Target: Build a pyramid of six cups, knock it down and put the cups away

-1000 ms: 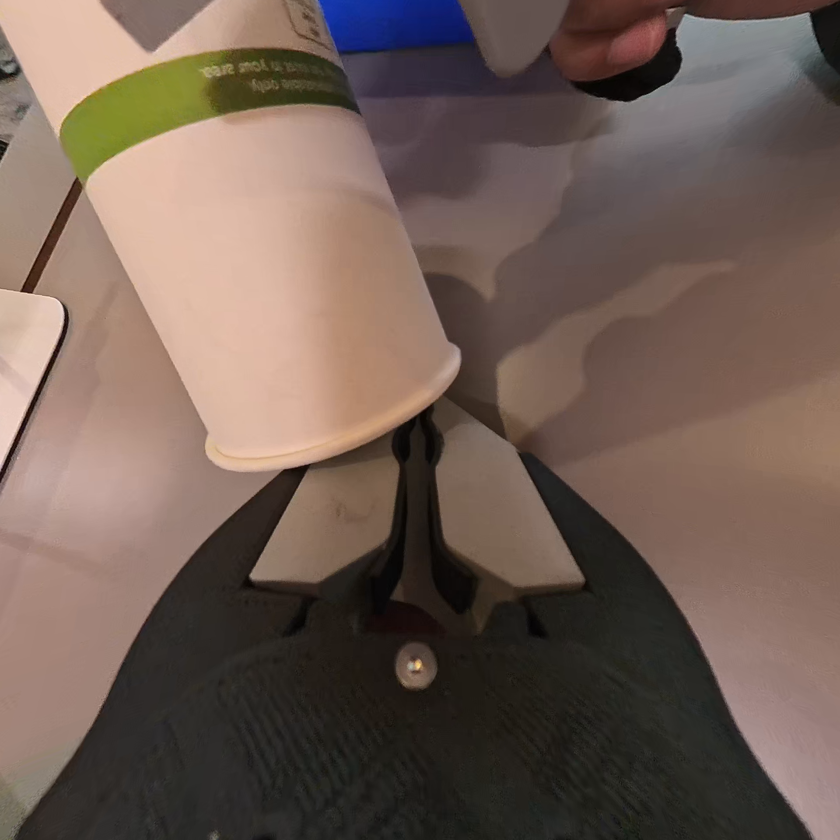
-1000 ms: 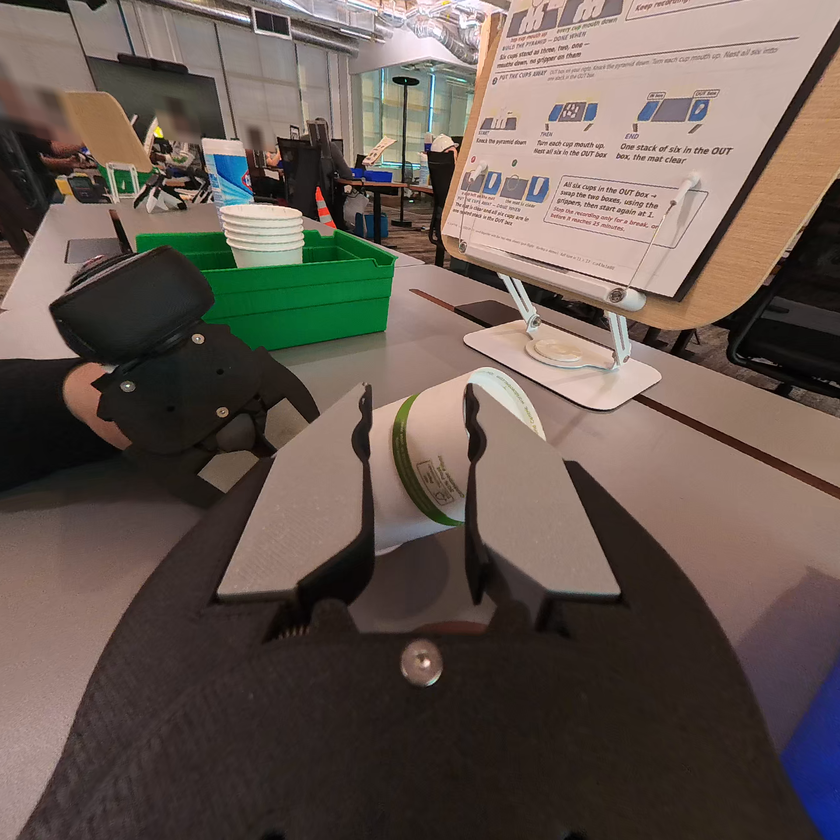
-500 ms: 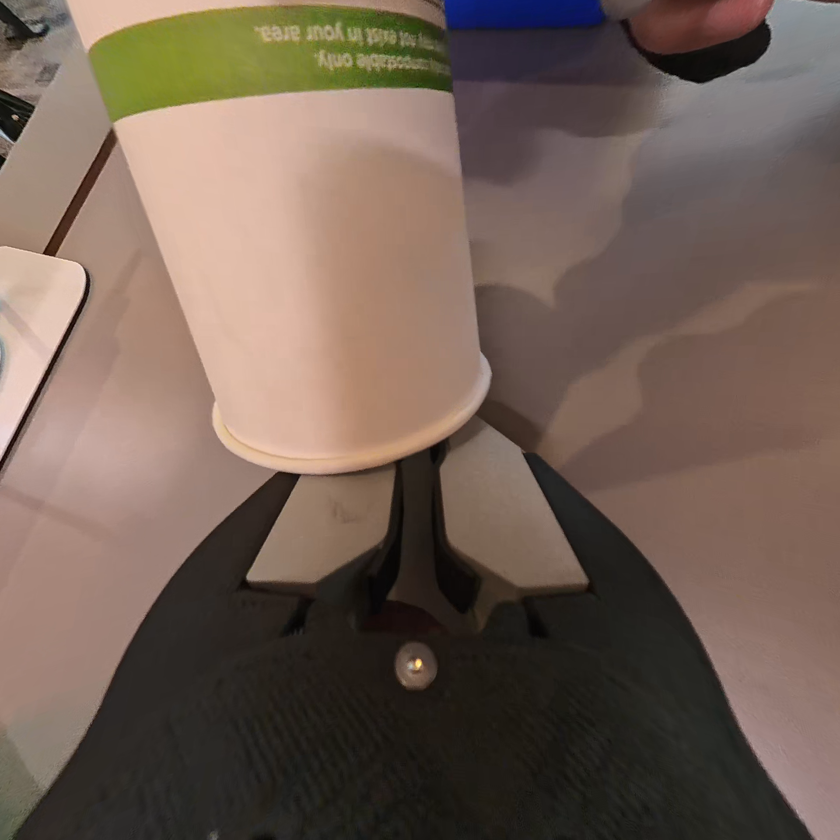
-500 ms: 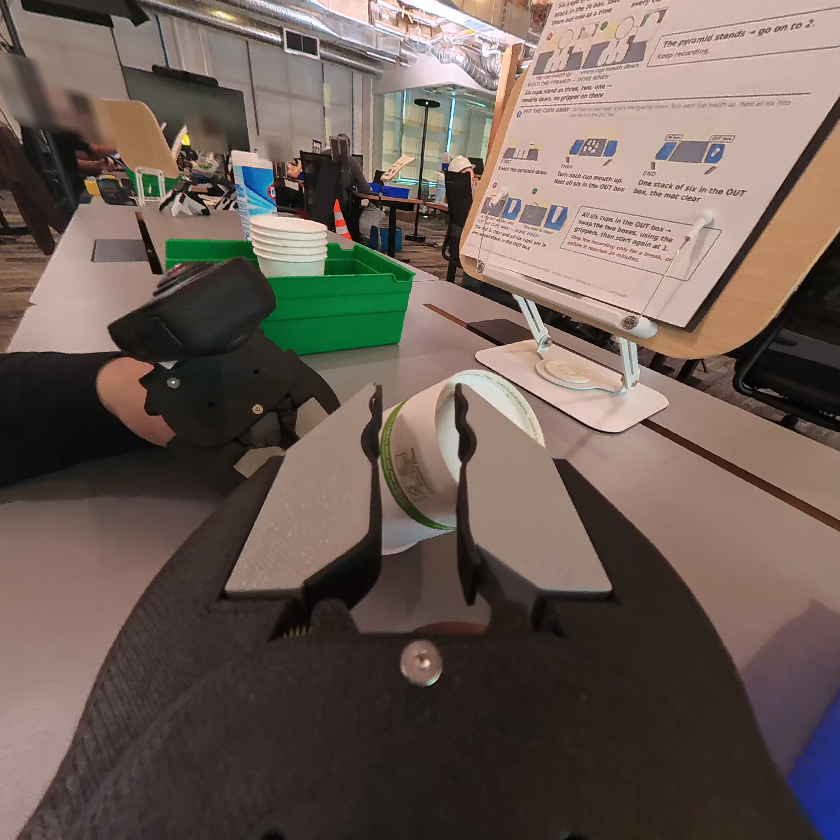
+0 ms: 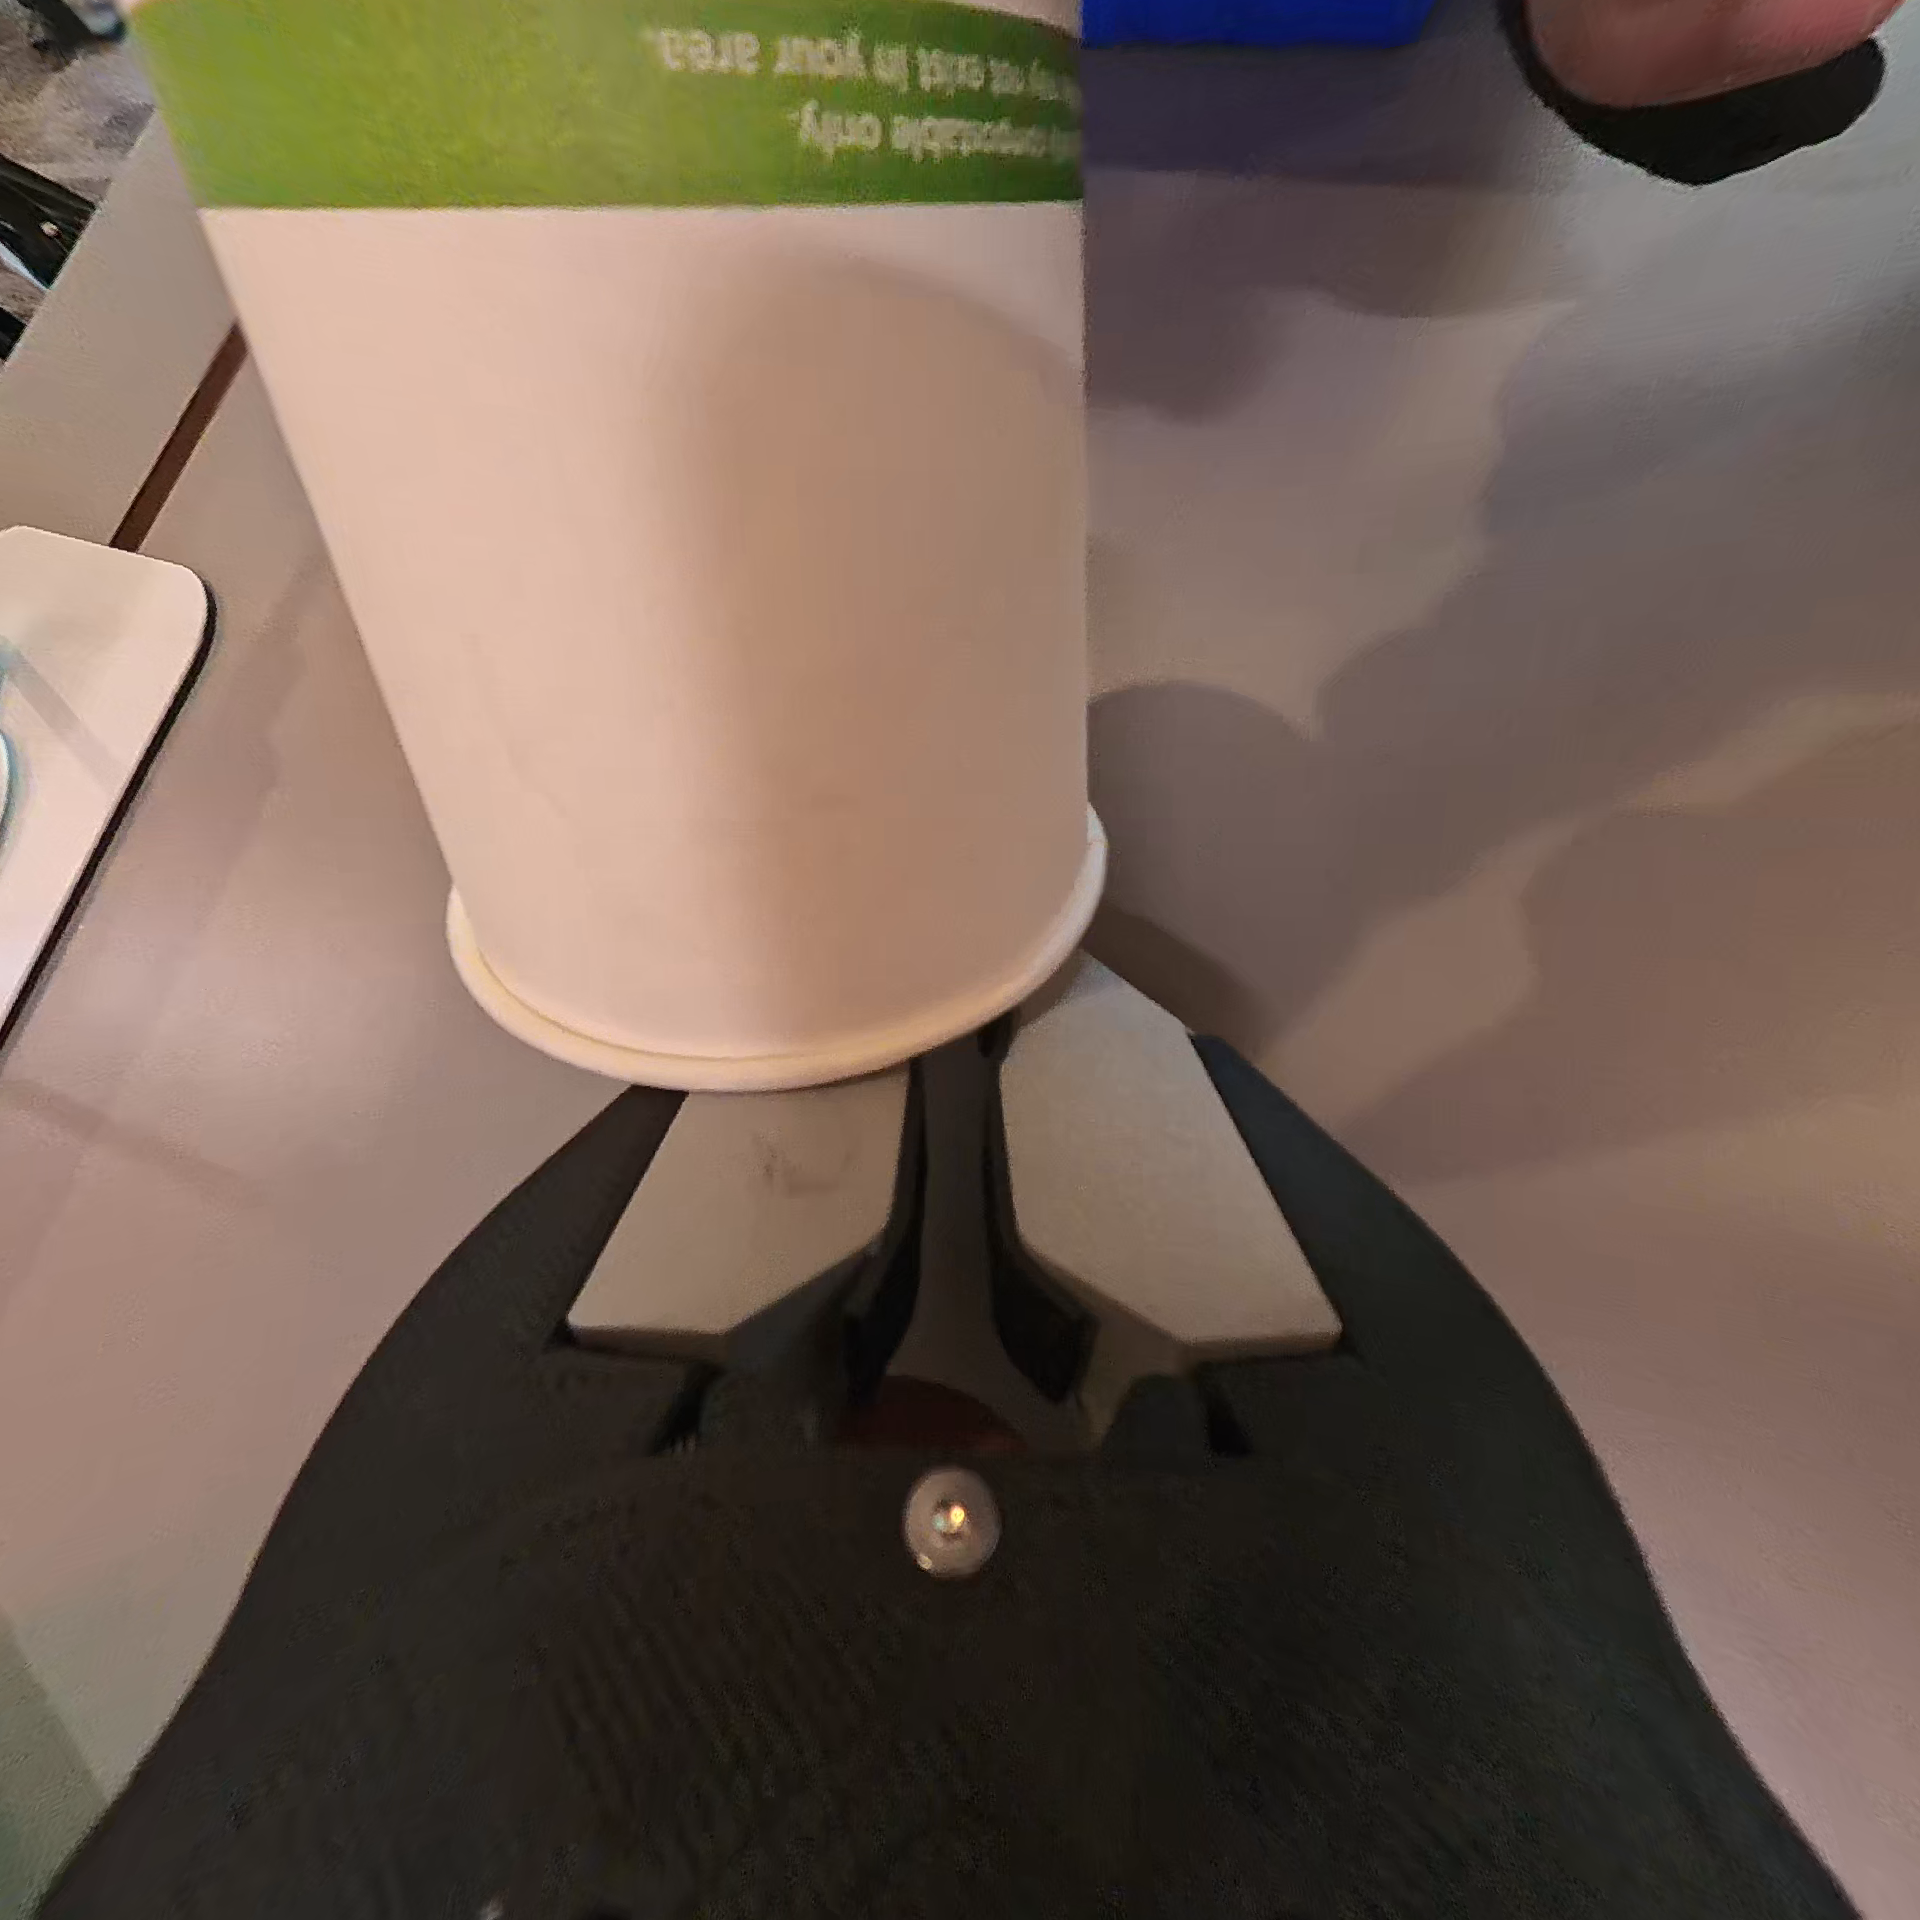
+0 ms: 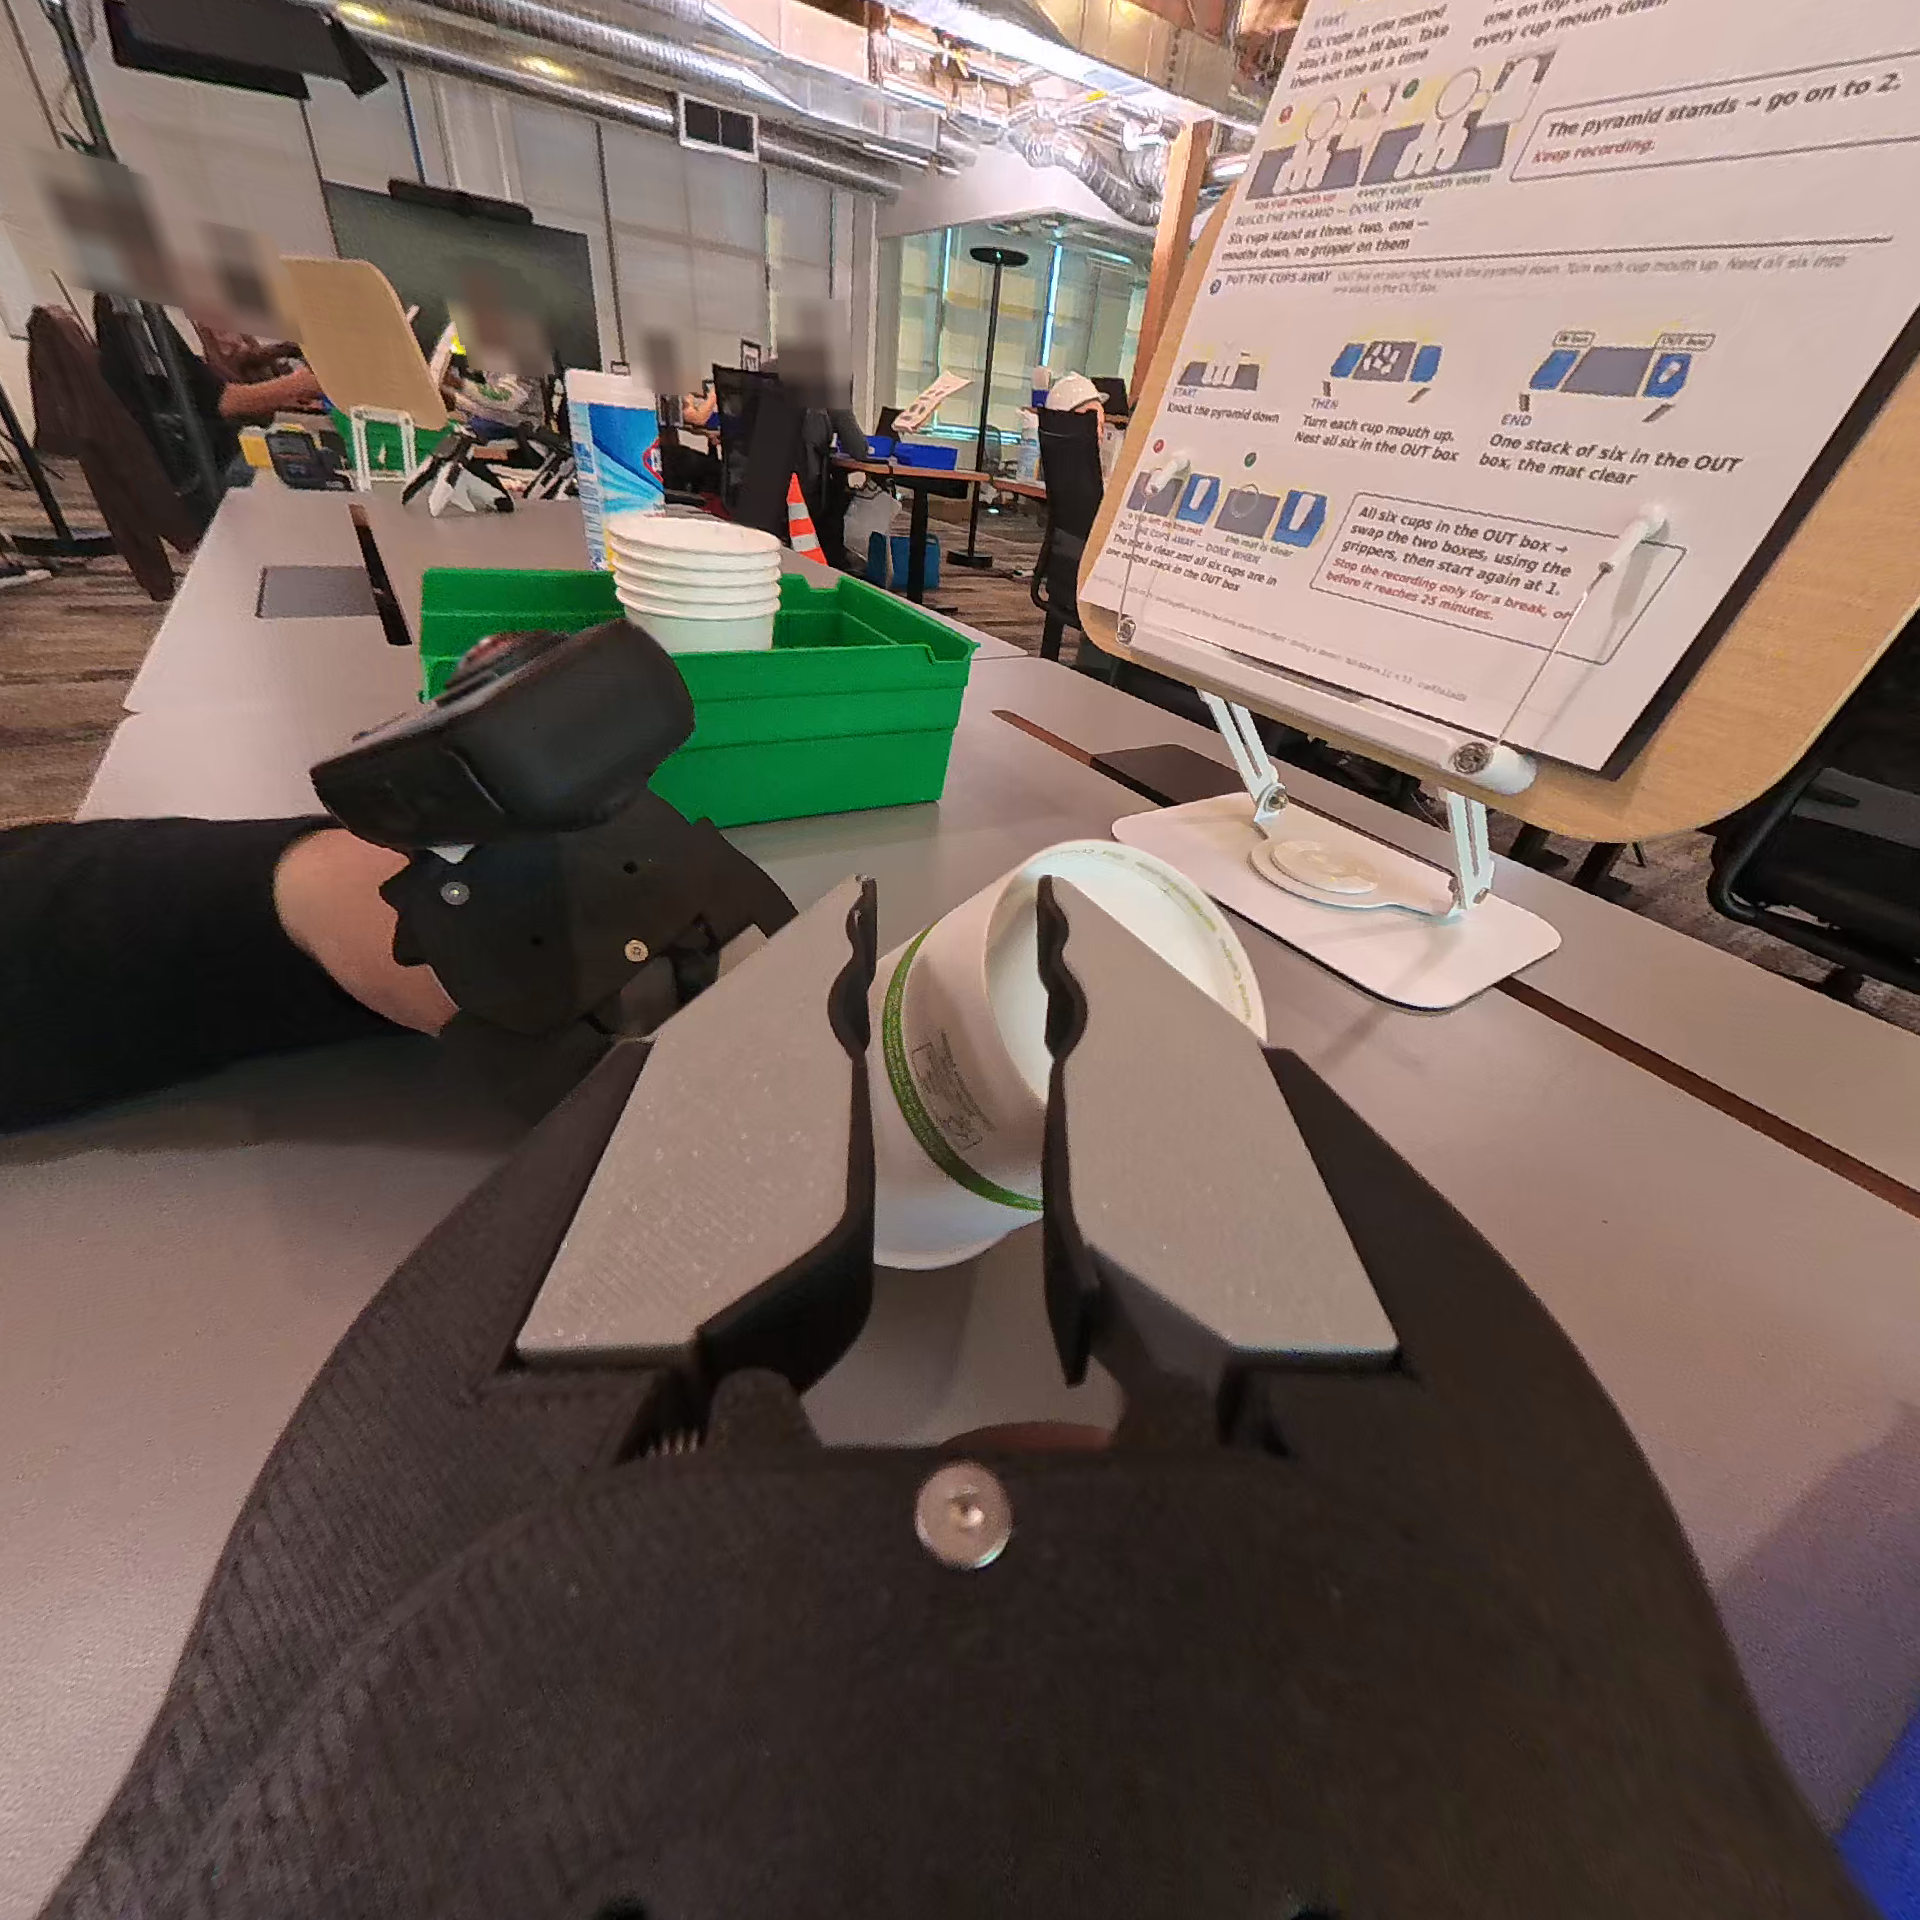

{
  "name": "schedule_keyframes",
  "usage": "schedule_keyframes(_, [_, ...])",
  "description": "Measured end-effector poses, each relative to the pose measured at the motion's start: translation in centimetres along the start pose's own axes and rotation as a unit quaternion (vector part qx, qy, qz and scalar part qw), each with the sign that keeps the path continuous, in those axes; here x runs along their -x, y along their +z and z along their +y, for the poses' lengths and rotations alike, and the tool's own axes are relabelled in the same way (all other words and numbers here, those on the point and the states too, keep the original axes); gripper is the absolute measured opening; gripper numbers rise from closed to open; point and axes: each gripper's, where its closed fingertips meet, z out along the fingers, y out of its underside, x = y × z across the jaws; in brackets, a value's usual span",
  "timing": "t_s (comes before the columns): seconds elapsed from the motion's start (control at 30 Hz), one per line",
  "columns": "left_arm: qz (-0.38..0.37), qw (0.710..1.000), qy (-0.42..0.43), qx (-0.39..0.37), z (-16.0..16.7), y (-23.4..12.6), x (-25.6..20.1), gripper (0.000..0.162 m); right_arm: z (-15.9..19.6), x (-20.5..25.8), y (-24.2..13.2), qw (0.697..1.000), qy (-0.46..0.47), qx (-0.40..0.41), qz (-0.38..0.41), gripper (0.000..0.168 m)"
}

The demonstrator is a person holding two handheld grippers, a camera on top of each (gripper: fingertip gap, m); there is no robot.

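A white paper cup (image 5: 707, 571) with a green band fills the left wrist view, its rolled rim at my left gripper (image 5: 958, 1049). That gripper's jaws are nearly together, pinching the rim. In the right wrist view the cup (image 6: 956, 1091) is tilted, base end low and towards me, mouth pointing away. My right gripper (image 6: 951, 899) hovers in front of it with its jaws narrowly parted. The cup is wider than the gap and shows past the right finger. The left gripper's body (image 6: 551, 883) sits to the cup's left, its tips hidden.
A green bin (image 6: 810, 727) at the back holds a nested stack of white cups (image 6: 696, 582). A tilted board with an instruction sheet (image 6: 1507, 364) stands on a white base (image 6: 1351, 914) to the right. A blue box edge (image 5: 1247, 21) lies beyond the cup. A hand (image 5: 1704, 62) is at top right.
The cup has swung from slanted to nearly straight ahead in the left wrist view, its rim staying at the fingertips. The right gripper's jaws have narrowed and it has risen.
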Motion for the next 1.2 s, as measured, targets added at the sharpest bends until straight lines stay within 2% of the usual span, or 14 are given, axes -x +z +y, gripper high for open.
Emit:
schedule_keyframes(0.2, [-0.006, 1.000, -0.001, 0.004, 0.0, 0.1, 0.0, 0.000, -0.6, 0.5, -0.2, 1.000, -0.004, -0.004, -0.005, 0.024])
schedule_keyframes(0.3, [-0.016, 1.000, 0.010, 0.005, 0.0, 0.1, 0.1, 0.000, -0.6, -0.1, -0.3, 1.000, -0.021, 0.000, 0.020, 0.006])
schedule_keyframes(0.43, [-0.045, 0.998, 0.029, 0.010, 0.2, 0.2, 0.6, 0.000, -0.1, -0.6, -0.4, 0.999, -0.027, 0.023, 0.031, 0.004])
schedule_keyframes(0.77, [-0.041, 0.999, 0.019, 0.010, 0.3, 0.2, 0.8, 0.000, 0.9, -0.8, -0.3, 0.998, -0.024, 0.059, 0.030, 0.000])
schedule_keyframes(0.97, [-0.047, 0.999, 0.006, 0.021, 1.0, -0.2, 1.6, 0.000, 1.4, -1.7, -0.4, 0.994, -0.040, 0.079, 0.056, 0.000])
schedule_keyframes(1.2, [-0.062, 0.996, -0.061, 0.032, 2.4, -1.1, 4.0, 0.019, 2.9, -2.7, -0.6, 0.978, -0.119, 0.143, 0.091, 0.000])
